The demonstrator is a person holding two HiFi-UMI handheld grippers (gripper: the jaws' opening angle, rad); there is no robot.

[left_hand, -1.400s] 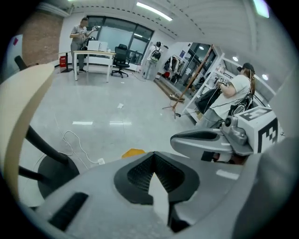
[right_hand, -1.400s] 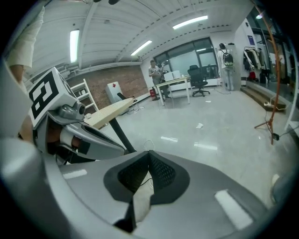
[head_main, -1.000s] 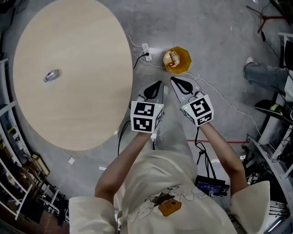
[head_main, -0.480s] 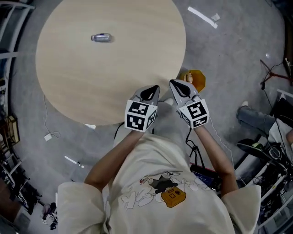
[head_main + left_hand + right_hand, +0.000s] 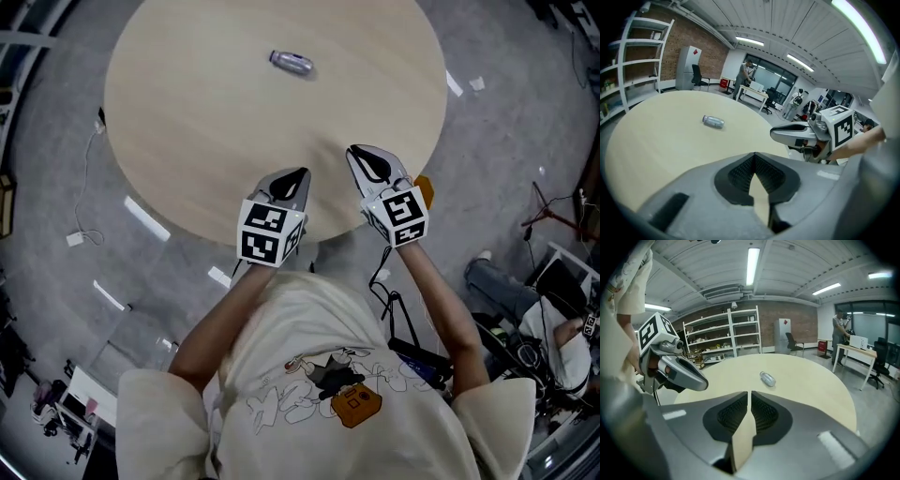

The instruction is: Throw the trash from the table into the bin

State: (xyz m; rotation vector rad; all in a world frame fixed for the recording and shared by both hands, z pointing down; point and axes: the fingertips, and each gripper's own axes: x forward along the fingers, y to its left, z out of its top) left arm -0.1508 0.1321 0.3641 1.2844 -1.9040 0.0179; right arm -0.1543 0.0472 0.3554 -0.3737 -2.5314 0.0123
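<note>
Both claws have swung round from the floor by the bin to the near edge of the round bench point(image 5: 216, 141) since a second ago, and they now sit side by side over that edge. Back then the bench was way off to the left of the head view; now it fills the top of it.

Left claw point(image 5: 297, 172) is closed up tight with nothing in it. In its own view the jaws point(image 5: 754, 154) meet at the tips and only bench top shows behind them. Right claw point(image 5: 357, 151) is just cracking open: there's a thin slit between its jaws point(image 5: 749, 397) and nothing in that slit either.

The trash left is a small silver bottle point(image 5: 292, 62) lying on its side on the far part of the bench, well apart from both claws. It shows up ahead of the jaws in both gripper views point(image 5: 713, 121) point(image 5: 767, 378).

Only a yellow sliver of the bin point(image 5: 425, 190) shows, on the floor just beside the right claw at the bench's rim. Some white cables point(image 5: 84, 234) lie on the floor to the left.
</note>
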